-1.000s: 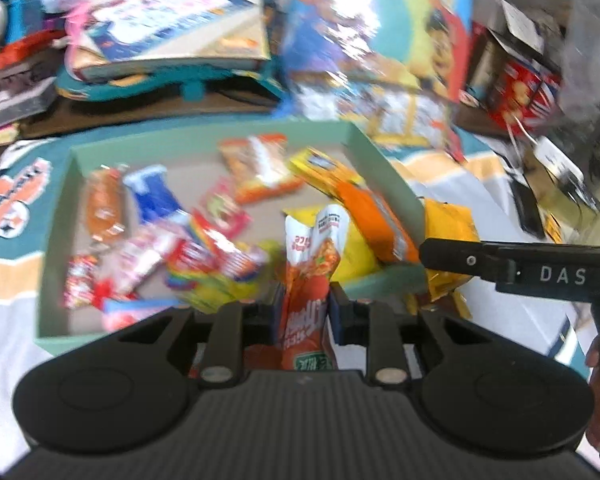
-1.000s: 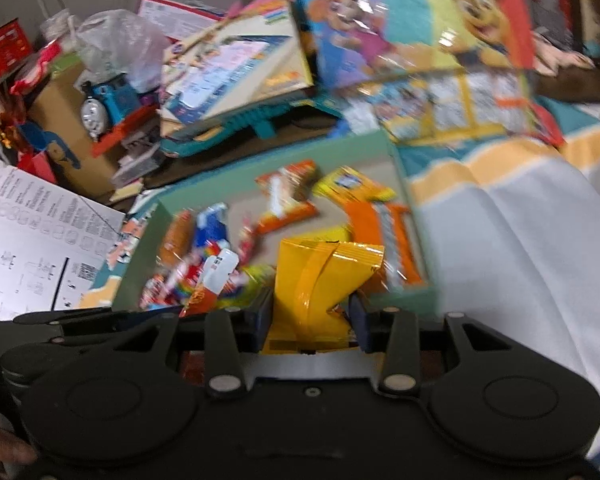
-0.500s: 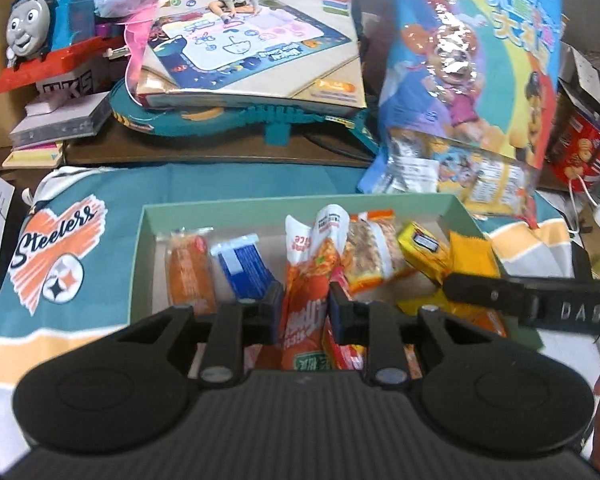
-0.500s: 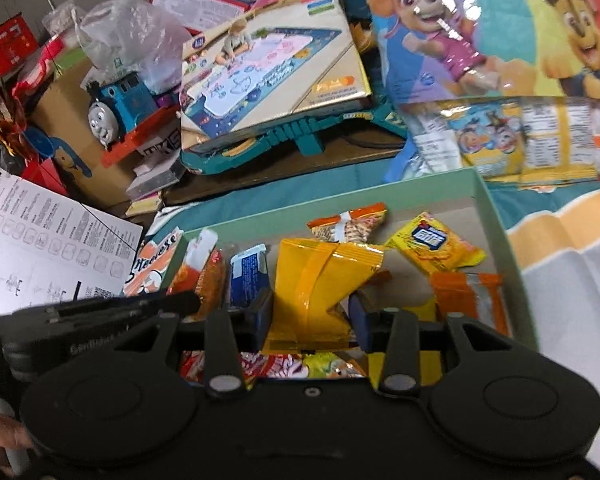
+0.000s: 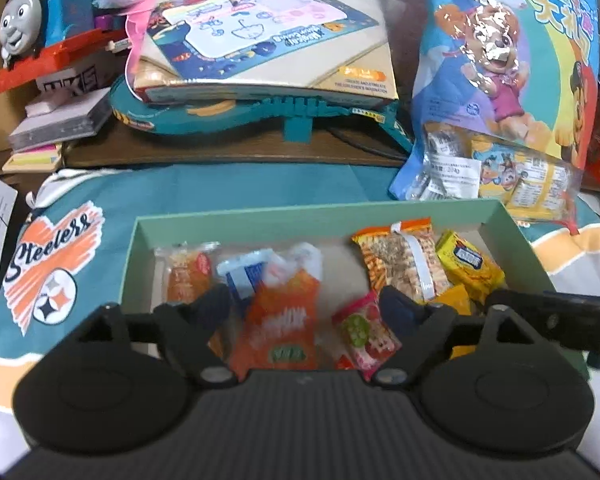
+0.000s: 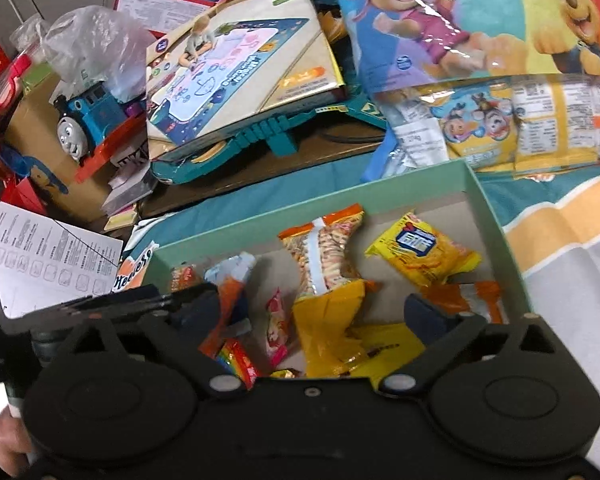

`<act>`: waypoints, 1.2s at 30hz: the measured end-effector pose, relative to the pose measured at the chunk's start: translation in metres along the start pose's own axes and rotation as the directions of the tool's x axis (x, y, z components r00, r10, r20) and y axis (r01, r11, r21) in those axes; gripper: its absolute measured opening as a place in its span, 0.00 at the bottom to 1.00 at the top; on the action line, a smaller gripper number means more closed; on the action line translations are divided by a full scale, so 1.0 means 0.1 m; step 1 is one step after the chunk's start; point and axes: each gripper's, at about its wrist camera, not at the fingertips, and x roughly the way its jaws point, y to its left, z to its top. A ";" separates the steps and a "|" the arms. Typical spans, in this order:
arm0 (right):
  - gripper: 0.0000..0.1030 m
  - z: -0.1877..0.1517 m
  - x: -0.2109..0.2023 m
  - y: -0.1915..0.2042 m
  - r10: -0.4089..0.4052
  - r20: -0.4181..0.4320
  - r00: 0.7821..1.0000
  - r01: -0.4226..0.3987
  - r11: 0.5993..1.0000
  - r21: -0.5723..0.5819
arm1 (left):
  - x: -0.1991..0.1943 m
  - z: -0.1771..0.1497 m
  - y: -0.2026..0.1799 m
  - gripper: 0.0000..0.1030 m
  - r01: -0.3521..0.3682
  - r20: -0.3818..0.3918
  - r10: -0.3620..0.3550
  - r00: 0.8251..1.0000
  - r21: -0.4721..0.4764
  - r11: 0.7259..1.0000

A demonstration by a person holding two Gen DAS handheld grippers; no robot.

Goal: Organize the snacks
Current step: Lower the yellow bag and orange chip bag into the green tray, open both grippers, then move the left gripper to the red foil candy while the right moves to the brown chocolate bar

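Note:
A pale green box (image 5: 300, 214) (image 6: 300, 204) on a blanket holds several snack packets. My left gripper (image 5: 306, 304) hangs over its near-left part with its jaws opening. An orange packet (image 5: 280, 320), blurred, lies loose between them and touches neither pad. My right gripper (image 6: 308, 308) is over the near-right part, and its jaws are opening too. A yellow packet (image 6: 328, 332) rests free between them on the other snacks. An orange-and-white nut packet (image 5: 400, 264) and a yellow biscuit packet (image 6: 420, 256) lie further back in the box.
A Steelers blanket (image 5: 52, 272) lies under the box. Behind it are a blue toy train (image 5: 40, 28), a doodle-mat box (image 5: 268, 32) on a teal case, and a large cartoon-dog snack bag (image 5: 508, 72). A printed sheet (image 6: 40, 248) lies to the left.
Both grippers moved forward over the box and went from shut to open. The orange packet and the yellow packet were let go and dropped among the snacks.

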 end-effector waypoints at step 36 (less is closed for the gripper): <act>1.00 -1.03 -0.97 0.01 -0.020 -0.048 0.999 0.018 0.999 -0.046 | -1.01 -1.25 0.21 1.00 0.009 -0.045 -0.010 0.999 -0.041 0.999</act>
